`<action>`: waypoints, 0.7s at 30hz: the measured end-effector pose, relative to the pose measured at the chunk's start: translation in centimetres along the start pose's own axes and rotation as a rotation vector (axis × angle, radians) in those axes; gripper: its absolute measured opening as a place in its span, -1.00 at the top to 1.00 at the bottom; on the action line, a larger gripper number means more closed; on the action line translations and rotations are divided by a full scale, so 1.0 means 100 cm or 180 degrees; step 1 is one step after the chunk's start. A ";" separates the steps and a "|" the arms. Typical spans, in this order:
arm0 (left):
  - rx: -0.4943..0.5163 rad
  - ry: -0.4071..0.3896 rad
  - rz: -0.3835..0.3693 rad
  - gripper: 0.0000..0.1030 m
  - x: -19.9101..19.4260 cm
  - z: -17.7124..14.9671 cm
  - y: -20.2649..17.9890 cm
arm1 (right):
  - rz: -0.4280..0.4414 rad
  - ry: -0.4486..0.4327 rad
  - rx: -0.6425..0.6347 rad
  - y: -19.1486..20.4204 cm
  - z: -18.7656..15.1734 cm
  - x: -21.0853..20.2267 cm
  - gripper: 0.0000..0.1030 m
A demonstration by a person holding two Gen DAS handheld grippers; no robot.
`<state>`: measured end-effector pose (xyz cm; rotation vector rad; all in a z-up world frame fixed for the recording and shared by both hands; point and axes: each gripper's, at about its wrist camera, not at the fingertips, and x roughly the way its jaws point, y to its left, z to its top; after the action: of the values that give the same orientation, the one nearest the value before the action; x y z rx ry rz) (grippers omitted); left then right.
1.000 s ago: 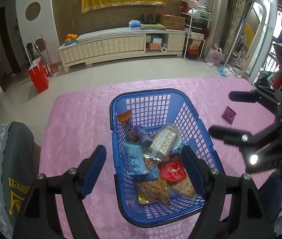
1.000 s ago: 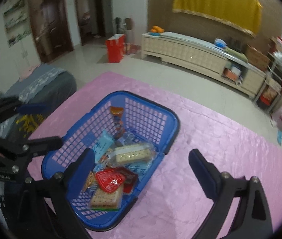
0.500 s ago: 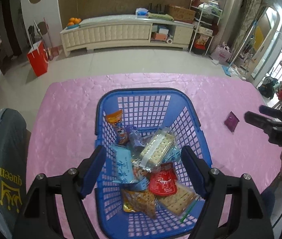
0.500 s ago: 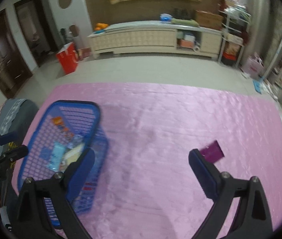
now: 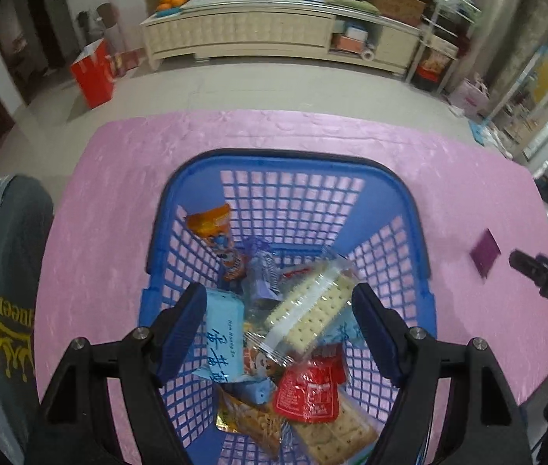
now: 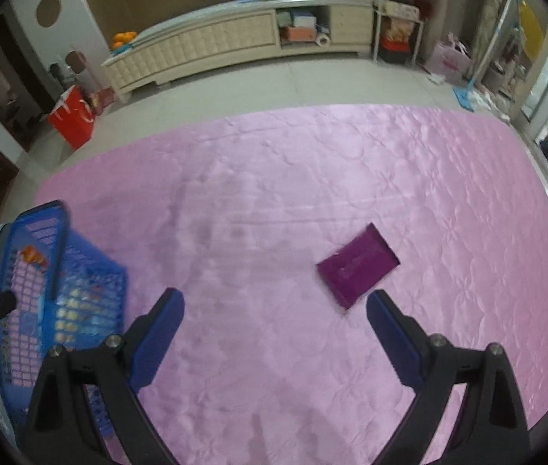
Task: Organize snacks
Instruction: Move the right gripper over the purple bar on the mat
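A blue plastic basket [image 5: 289,162] stands on the pink tablecloth [image 5: 119,178] and holds several snack packs: a clear cracker sleeve [image 5: 312,317], a light blue pack [image 5: 221,339], a red sachet [image 5: 309,391] and an orange pack [image 5: 212,224]. My left gripper [image 5: 280,314] hangs open over the snacks, touching none. A purple packet [image 6: 359,265] lies alone on the cloth. My right gripper [image 6: 274,312] is open above the cloth, with the packet just beyond its right fingertip. The basket [image 6: 61,271] shows blurred at the left of the right wrist view.
A grey chair back [image 5: 6,271] with yellow lettering stands at the table's left edge. Beyond the far table edge lie tiled floor, a red bag [image 5: 93,73] and a long cream cabinet [image 5: 258,27]. The right gripper's tip [image 5: 537,271] enters the left wrist view near the purple packet [image 5: 485,252].
My right gripper swung away from the basket to the right and down, so the purple packet now lies near its right finger. My left gripper sank closer over the basket's snacks.
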<state>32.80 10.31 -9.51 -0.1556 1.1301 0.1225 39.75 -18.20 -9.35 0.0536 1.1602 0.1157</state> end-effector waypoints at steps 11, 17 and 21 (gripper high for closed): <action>-0.0156 0.0160 0.0252 -0.47 0.030 0.017 -0.005 | -0.0337 0.0274 0.0305 -0.027 0.017 0.056 -0.88; -0.0191 0.0246 0.0355 -0.47 0.041 0.025 -0.016 | -0.0410 0.0343 0.0390 -0.042 0.019 0.085 -0.88; -0.0174 0.0237 0.0364 -0.47 0.047 0.028 -0.022 | -0.0479 0.0380 0.0377 -0.047 0.017 0.098 -0.74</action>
<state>37.61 8.76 -12.46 -0.1451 1.2107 0.2511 45.50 -21.64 -18.05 0.0644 1.2853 -0.0843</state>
